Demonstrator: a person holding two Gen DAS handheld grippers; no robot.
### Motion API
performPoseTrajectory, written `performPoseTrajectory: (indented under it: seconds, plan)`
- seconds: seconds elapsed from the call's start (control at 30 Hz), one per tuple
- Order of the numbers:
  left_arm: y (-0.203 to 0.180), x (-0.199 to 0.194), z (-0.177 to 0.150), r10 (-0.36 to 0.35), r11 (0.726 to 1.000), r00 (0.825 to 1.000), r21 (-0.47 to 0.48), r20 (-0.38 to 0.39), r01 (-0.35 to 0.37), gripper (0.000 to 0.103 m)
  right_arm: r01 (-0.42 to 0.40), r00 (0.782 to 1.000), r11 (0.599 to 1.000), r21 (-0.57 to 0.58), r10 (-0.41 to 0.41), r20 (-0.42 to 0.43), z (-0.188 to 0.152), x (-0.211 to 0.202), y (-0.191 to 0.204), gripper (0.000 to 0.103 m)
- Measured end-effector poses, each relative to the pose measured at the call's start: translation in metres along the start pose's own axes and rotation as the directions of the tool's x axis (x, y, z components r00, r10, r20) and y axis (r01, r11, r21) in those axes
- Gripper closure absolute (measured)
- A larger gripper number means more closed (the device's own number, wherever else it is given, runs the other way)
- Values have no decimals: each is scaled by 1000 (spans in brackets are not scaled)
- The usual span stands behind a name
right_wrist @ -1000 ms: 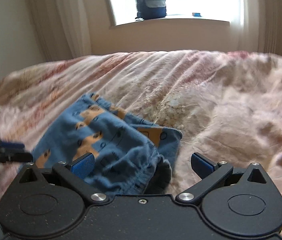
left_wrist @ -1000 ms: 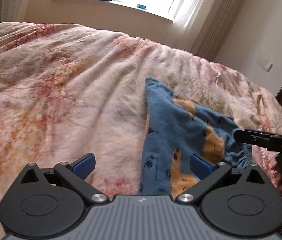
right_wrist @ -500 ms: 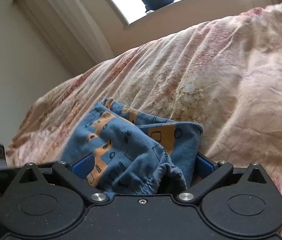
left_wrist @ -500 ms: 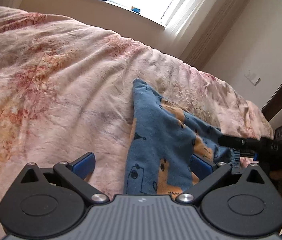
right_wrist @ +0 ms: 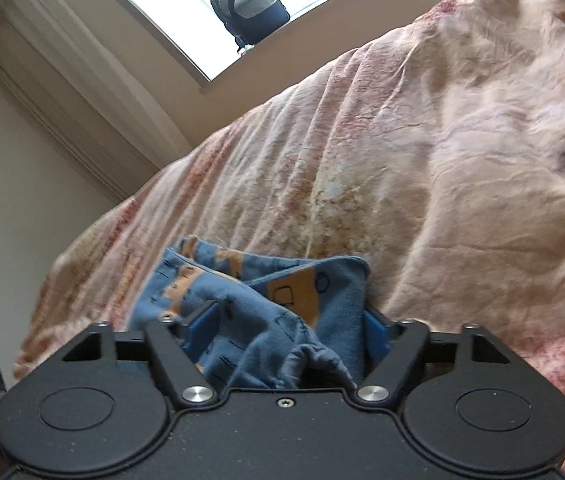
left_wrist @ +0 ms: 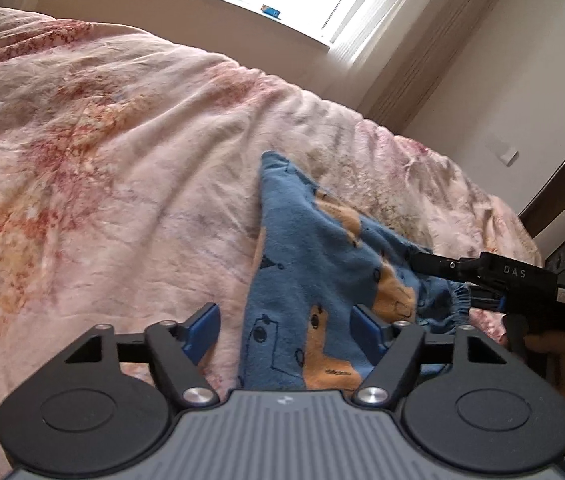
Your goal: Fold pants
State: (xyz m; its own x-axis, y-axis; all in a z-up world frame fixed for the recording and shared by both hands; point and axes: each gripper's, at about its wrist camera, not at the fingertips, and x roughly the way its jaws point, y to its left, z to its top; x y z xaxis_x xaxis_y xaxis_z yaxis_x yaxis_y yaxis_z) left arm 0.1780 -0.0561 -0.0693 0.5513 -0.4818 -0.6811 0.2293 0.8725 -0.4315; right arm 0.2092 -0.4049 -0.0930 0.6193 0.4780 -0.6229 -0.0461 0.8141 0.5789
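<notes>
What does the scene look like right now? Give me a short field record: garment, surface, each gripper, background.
garment: blue pants with orange print, bunched on the bed
surface: pink floral bedspread, wrinkled
left gripper: open, pants edge lying between its fingers
right gripper: open, elastic waistband bunched between its fingers
right gripper seen from left view: at the waistband end
background: dark backpack on the windowsill

Pants [left_wrist: 314, 264] lie on the bed [left_wrist: 102, 184], toward its right side. The left tool [left_wrist: 286, 332] sits at their near edge, fabric between its parted fingers. The right tool [left_wrist: 438, 266] reaches in from the right at the waistband, cloth bunched between its spread fingers. Behind the bed, a backpack [right_wrist: 248, 8] stands on the windowsill [left_wrist: 222, 4]. A chair [left_wrist: 562, 184] stands right of the bed.
</notes>
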Motion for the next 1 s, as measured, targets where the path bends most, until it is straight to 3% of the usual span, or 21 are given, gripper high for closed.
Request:
performPoseTrajectory:
  seconds: [0.13,0.2,0.37,0.67,1.0]
  plan:
    - [-1,3,-1,44,999,999,32,-23,-44,49,38,999,999,-12,-39,-7,-2,1,0,56]
    - [-3,2,-2,29,999,999,42,-29,-28,67,53,999,998,-19,-53,-2,-4,1,2,60]
    - [-14,-1,-5,49,991,999,122,-9,-47,77,132,991,985,-114,-129,30,-11,-5,26,69]
    - [-18,-3,-7,57,987,998,148,-1,-56,79,233,972,941,-245,-217,90,-19,-10,55,76]
    - [-19,-3,-7,64,983,998,172,4,-63,79,254,967,924,-287,-237,91,-19,-7,59,75]
